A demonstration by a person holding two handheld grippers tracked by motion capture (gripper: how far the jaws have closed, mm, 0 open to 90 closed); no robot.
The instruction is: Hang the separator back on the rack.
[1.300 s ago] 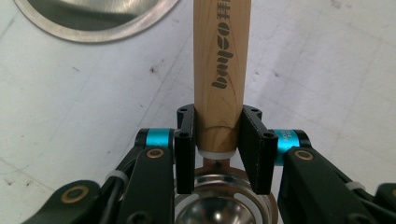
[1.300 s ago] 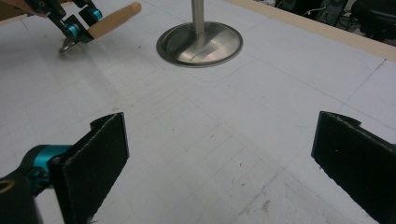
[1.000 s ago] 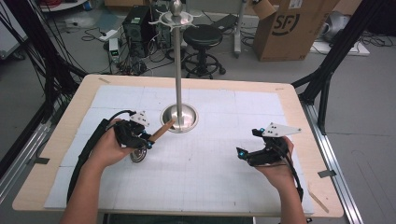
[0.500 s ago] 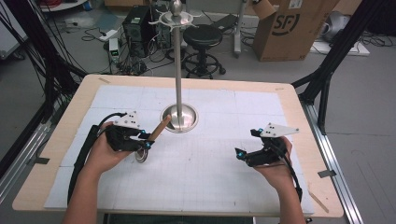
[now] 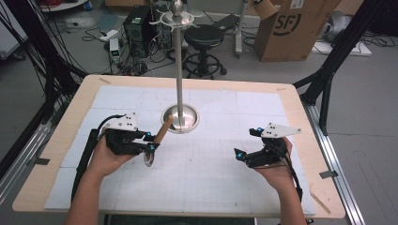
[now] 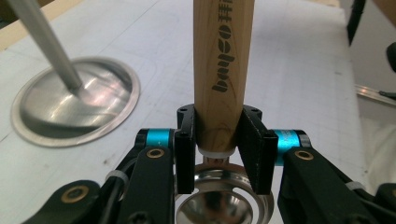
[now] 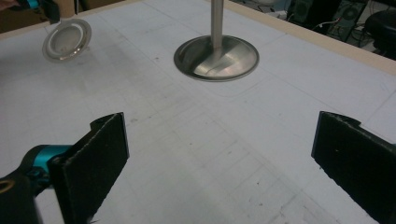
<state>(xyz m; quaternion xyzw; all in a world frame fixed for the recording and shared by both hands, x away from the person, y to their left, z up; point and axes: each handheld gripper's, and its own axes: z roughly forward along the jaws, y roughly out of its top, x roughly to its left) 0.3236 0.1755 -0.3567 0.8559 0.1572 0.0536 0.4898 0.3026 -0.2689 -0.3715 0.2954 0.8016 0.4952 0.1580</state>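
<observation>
Clamped in the left claw (image 5: pixel 151 142) just beside the stand's base, the wooden-handled steel strainer (image 6: pixel 219 74) looks light, stiff and head-heavy, best gripped near the metal head; the right claw (image 5: pixel 247 143) stands apart over the bench (image 5: pixel 291 101).

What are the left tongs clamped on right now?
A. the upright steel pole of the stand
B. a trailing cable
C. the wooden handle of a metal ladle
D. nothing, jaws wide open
C: in the left gripper view the left tongs press both pads on the wooden handle just above the ladle's metal bowl.
</observation>
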